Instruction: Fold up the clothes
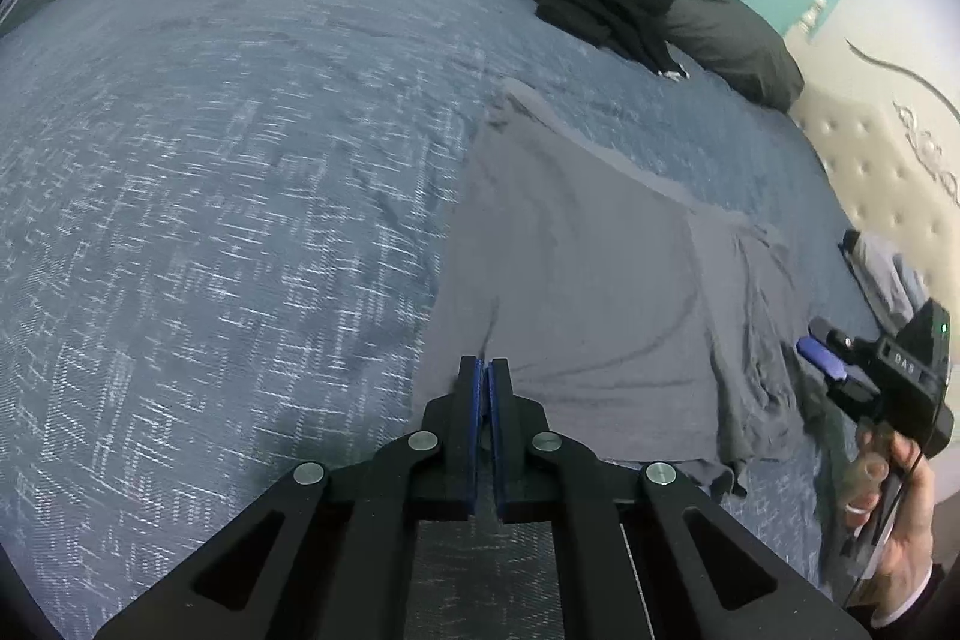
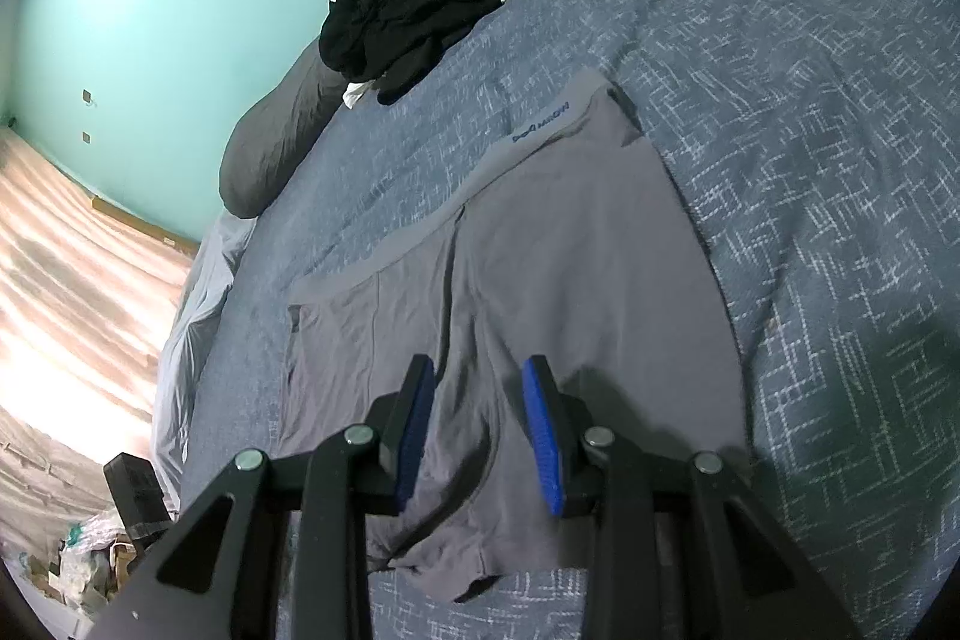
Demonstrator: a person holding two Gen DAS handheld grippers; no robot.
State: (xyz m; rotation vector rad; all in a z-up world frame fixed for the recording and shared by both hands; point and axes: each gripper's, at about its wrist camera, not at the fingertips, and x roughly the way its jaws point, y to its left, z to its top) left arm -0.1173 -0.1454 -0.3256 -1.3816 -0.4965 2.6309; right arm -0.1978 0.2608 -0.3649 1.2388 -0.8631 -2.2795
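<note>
Grey boxer briefs (image 2: 510, 292) lay flat on a blue patterned bedspread (image 1: 210, 220). The left hand-held gripper (image 1: 485, 370) was pinched shut at the garment's side edge; whether fabric was caught between its pads could not be told. The right hand-held gripper (image 2: 477, 388) hovered partly open, empty, over the leg area just ahead. A thin pinch might slip, letting the fold collapse crooked.
</note>
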